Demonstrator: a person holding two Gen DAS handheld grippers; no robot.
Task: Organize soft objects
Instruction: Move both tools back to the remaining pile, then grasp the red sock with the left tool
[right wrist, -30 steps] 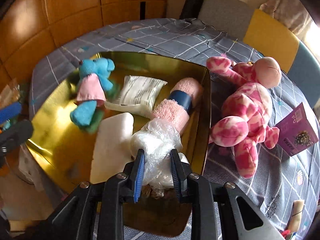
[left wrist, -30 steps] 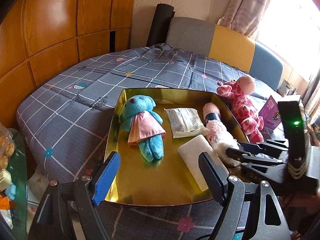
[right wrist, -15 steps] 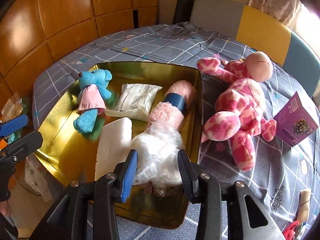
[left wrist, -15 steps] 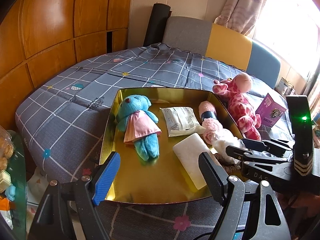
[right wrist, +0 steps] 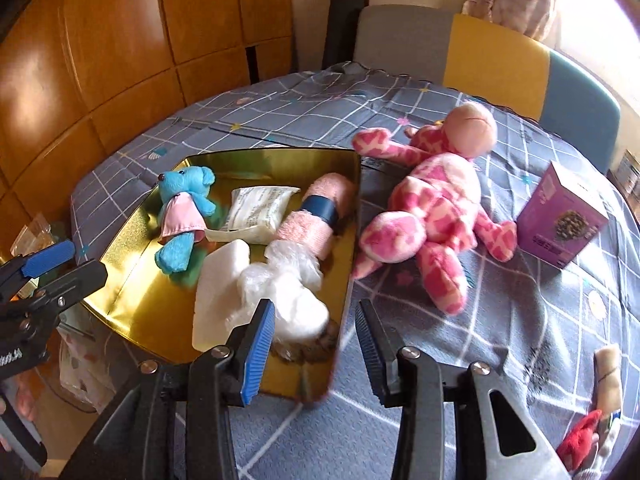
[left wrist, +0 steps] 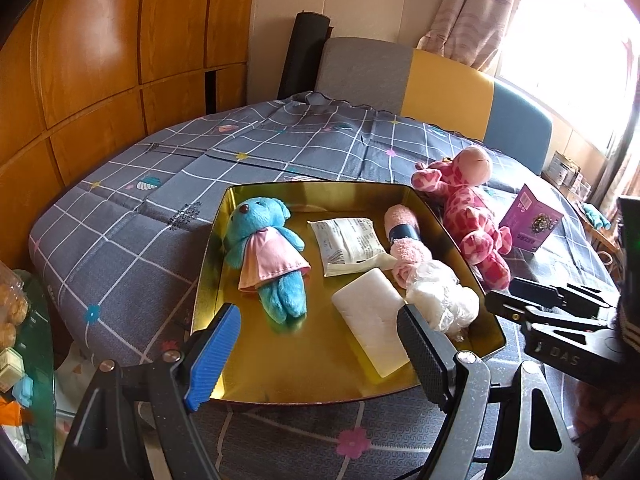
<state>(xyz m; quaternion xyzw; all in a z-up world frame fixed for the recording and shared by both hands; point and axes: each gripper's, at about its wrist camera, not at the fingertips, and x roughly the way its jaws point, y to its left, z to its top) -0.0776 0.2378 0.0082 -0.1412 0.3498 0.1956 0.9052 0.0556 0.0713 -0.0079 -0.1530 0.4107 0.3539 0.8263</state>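
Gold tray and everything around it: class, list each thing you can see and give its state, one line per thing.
Gold tray: open, on the bedspread.
Blue teddy: lying in the tray.
White packet: flat in the tray.
Pink rolled towel: rolled, banded, in the tray.
Plastic-wrapped bundle: in the tray, released.
White block: flat in the tray.
Pink giraffe: outside the tray.
Purple box: upright.
Left gripper: open, empty.
Right gripper: open, empty.

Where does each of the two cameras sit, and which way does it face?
Left wrist: on the left gripper, at the tray's near edge, facing down across it; own open fingers and the right gripper show.
Right wrist: on the right gripper, over the tray's near right corner; own open fingers show.
Shared: tray, blue teddy, pink giraffe.
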